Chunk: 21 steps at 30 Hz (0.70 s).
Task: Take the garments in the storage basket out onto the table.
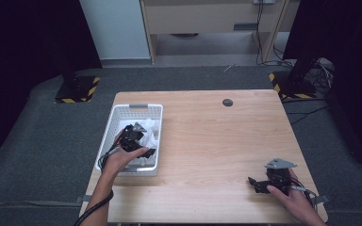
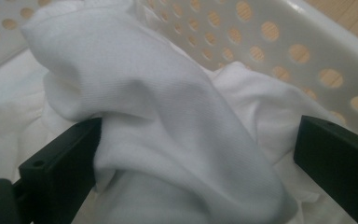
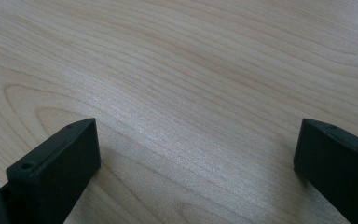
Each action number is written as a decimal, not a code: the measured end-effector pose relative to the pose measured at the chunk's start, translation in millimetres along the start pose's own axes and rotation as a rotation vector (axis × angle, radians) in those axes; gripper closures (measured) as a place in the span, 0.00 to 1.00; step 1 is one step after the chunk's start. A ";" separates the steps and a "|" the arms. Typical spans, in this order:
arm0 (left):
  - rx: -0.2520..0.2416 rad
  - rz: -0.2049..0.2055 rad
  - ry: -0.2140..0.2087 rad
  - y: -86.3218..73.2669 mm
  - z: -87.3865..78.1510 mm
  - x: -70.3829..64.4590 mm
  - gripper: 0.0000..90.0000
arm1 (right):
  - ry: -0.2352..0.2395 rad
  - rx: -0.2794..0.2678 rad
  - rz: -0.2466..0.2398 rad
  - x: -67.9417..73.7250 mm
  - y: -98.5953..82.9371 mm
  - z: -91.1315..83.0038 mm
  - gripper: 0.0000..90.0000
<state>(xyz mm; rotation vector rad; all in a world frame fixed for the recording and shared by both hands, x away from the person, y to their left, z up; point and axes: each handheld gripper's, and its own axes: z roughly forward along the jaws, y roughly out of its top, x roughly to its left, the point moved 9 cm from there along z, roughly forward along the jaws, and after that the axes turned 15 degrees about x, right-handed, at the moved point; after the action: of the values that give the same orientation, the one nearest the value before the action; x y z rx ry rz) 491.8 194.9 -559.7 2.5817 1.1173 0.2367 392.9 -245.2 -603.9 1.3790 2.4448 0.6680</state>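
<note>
A white perforated basket [image 1: 122, 113] stands on the left part of the wooden table [image 1: 207, 136], with crumpled white cloth [image 1: 149, 128] inside it. My left gripper [image 1: 139, 139] is down in the basket, its jaws wide apart. In the left gripper view a raised fold of the white cloth [image 2: 168, 121] lies between the jaws and touches the left one, with the basket wall [image 2: 279, 42] behind. My right gripper [image 1: 254, 182] rests low over the table near the front right, open. In the right gripper view bare wood [image 3: 191, 93] lies between its jaws.
A small dark round disc [image 1: 227, 102] sits near the table's far edge. Beyond the table are a grey floor, two stands with yellow-black striped bases [image 1: 78, 89] and cables at the far right [image 1: 311, 70].
</note>
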 end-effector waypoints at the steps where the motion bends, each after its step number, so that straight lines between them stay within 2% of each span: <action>1: 0.002 0.000 -0.001 -0.2 0.8 0.0 0.03 | 0.000 0.000 0.000 0.0 0.0 0.0 0.01; 6: 0.030 0.020 0.017 -2.3 6.2 3.3 0.02 | 0.000 0.000 0.000 0.0 0.0 0.0 0.01; 12: 0.038 0.028 0.039 -1.0 12.7 10.1 0.00 | 0.000 0.000 0.000 0.0 0.0 0.0 0.01; 21: 0.037 0.005 0.016 0.9 20.7 15.4 0.00 | 0.000 0.000 0.000 0.0 0.0 0.0 0.01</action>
<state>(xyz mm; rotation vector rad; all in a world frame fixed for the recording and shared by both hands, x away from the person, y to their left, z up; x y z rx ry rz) 508.6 201.1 -578.3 2.6195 1.1314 0.2399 392.9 -245.2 -604.0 1.3790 2.4449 0.6682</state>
